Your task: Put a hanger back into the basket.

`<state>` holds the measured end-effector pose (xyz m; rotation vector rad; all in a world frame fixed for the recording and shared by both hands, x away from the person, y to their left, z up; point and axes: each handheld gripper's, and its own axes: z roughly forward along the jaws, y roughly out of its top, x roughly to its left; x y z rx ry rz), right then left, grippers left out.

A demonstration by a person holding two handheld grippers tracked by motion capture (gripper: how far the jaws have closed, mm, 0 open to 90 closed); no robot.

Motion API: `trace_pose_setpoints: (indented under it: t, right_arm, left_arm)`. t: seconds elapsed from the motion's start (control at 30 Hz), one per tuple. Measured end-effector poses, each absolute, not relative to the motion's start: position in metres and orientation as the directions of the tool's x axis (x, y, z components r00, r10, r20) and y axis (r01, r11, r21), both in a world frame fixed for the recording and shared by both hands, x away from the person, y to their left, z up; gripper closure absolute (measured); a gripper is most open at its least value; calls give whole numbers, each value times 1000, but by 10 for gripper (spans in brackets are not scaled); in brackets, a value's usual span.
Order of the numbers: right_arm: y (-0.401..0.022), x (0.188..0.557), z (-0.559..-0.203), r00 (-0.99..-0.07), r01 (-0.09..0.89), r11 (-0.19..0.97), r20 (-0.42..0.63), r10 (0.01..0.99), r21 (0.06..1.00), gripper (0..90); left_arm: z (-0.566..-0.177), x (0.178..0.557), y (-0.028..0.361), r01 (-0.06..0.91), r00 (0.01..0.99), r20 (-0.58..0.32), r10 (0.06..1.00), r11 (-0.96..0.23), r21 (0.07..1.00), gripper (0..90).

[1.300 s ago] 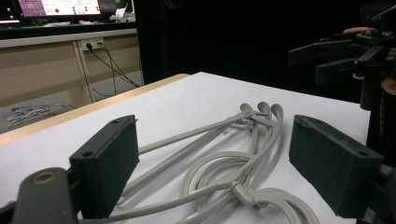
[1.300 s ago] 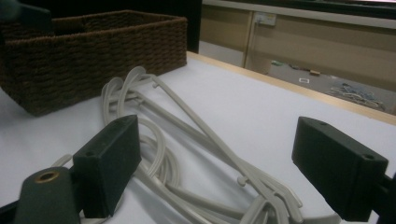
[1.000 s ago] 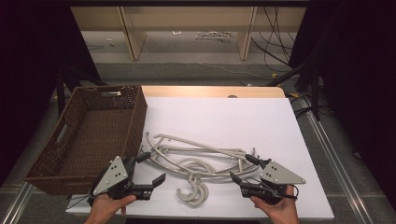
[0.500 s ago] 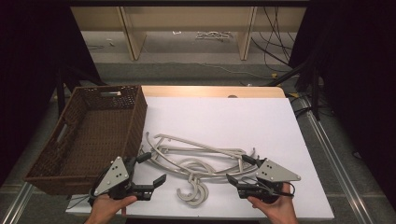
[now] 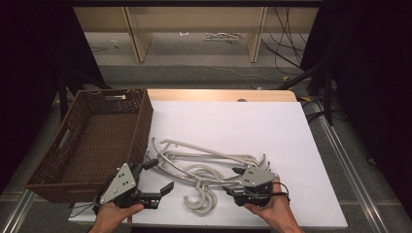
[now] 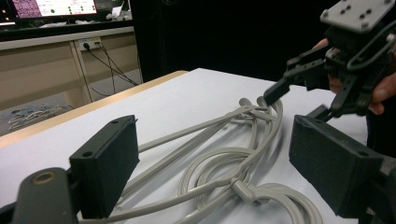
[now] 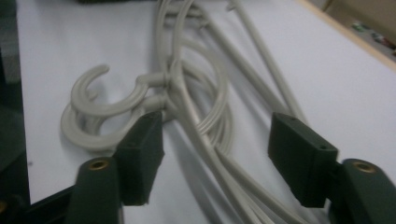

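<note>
At the table's near edge, the right gripper (image 5: 236,183) has its jaws straddling the hanger arms just behind the hooks; they have just been closing, but the pads are not yet pressing. I judge this the reach-to-grasp step. Next it must clamp on one arm only, since the hangers (image 5: 204,167) lie tangled near the table's middle. The left gripper (image 5: 160,175) waits released beside them. I count two hooks for certain, possibly a third; one wicker basket (image 5: 92,141) sits at the left edge.
</note>
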<state>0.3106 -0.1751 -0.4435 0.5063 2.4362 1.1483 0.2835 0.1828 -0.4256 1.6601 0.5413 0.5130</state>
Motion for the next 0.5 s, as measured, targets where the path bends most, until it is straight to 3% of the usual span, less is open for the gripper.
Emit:
trace_pose_setpoints:
  t: [0.1,0.5]
  right_arm:
    - [-164,318,-452,-883,133,667,-217,415,733,442]
    - [-158,336,-464,-906,99,768,-263,333,633,589]
  left_arm:
    - [-426,283,183,67,792,33,610,-139,988,158]
    - [-426,284,182,70,794,35,606,-148,987,158]
